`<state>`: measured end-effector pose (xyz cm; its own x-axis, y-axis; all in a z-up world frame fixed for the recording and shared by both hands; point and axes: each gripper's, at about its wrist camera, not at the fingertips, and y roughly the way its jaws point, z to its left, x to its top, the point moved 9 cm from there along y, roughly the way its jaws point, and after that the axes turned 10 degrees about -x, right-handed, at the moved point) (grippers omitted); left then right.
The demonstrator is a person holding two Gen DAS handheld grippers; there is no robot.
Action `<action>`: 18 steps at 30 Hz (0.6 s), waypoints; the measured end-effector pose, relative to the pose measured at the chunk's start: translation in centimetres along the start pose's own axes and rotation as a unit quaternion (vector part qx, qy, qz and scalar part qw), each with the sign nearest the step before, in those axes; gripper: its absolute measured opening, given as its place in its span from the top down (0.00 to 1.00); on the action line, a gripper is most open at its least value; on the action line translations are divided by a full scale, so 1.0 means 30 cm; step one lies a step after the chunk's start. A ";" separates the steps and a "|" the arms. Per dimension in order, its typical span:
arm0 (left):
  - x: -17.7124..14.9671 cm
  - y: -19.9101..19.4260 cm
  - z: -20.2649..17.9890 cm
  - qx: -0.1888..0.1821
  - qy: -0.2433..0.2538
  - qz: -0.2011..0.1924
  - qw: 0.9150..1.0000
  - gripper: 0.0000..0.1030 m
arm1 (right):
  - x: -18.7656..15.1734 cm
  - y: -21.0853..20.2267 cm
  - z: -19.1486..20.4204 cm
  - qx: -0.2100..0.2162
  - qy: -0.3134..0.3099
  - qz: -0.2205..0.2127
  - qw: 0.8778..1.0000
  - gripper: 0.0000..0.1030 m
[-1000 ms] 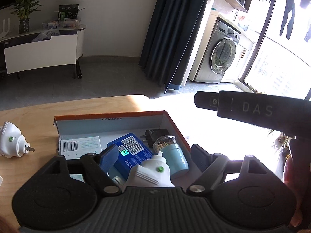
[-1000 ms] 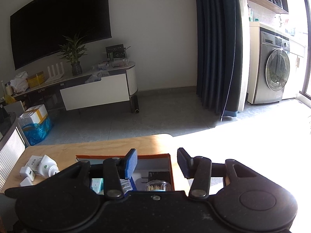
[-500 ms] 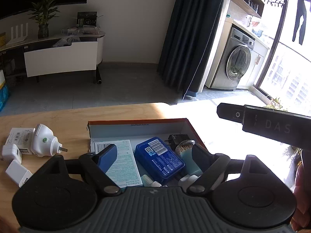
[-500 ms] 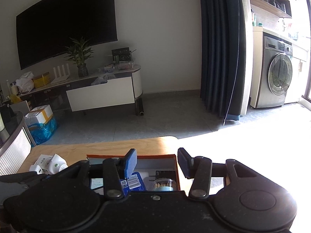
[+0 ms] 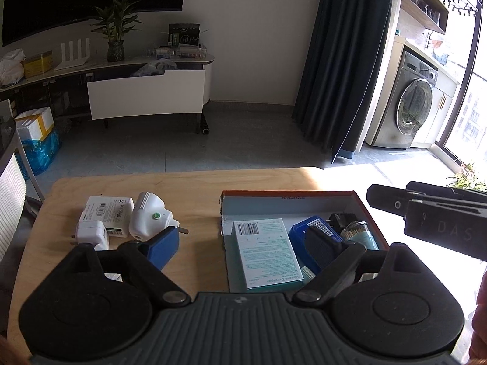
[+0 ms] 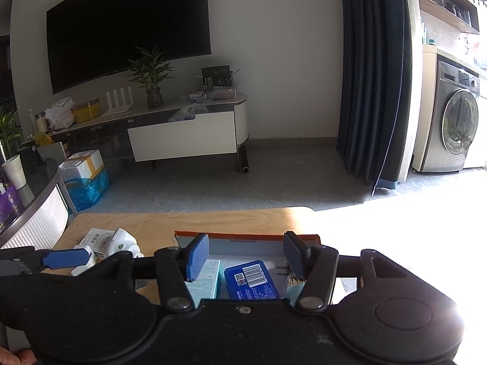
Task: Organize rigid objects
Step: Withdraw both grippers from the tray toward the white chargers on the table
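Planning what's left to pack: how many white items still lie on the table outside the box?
3, grouped left of the box: white carton, small white charger, round white plug. More may be hidden behind the tongs.

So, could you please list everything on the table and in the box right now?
Table: one, light wood.
Box: one, orange rim, on the table's right part.
Bandage carton: one, white and teal, in the box, left side.
Blue case: one, barcode label, in the box, middle.
Toothpick jar: one, teal, in the box, right.
Black adapter: one, in the box, back right.
White plug-in device: one, on the table, left of the box.
White chargers: at least two, beside it.
Left gripper: fingers open, empty.
Right gripper: fingers just opening, empty.
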<state>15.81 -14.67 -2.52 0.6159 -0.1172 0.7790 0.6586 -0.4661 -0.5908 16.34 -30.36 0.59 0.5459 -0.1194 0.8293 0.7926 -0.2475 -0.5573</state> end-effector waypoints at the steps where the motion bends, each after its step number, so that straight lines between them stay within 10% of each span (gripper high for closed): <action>1: 0.002 -0.009 0.016 0.004 -0.003 -0.001 1.000 0.11 | -0.003 0.001 0.016 0.003 -0.003 0.002 1.000 0.35; 18: -0.024 -0.078 0.206 0.038 -0.036 -0.006 0.999 0.11 | -0.048 0.048 0.248 0.046 -0.033 0.026 0.998 0.35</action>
<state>16.50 -8.06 -3.00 0.6352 -0.0480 0.7709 0.6955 -0.3985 -0.5979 18.72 -23.39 -1.70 0.6014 -0.0645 0.7964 0.7827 -0.1524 -0.6034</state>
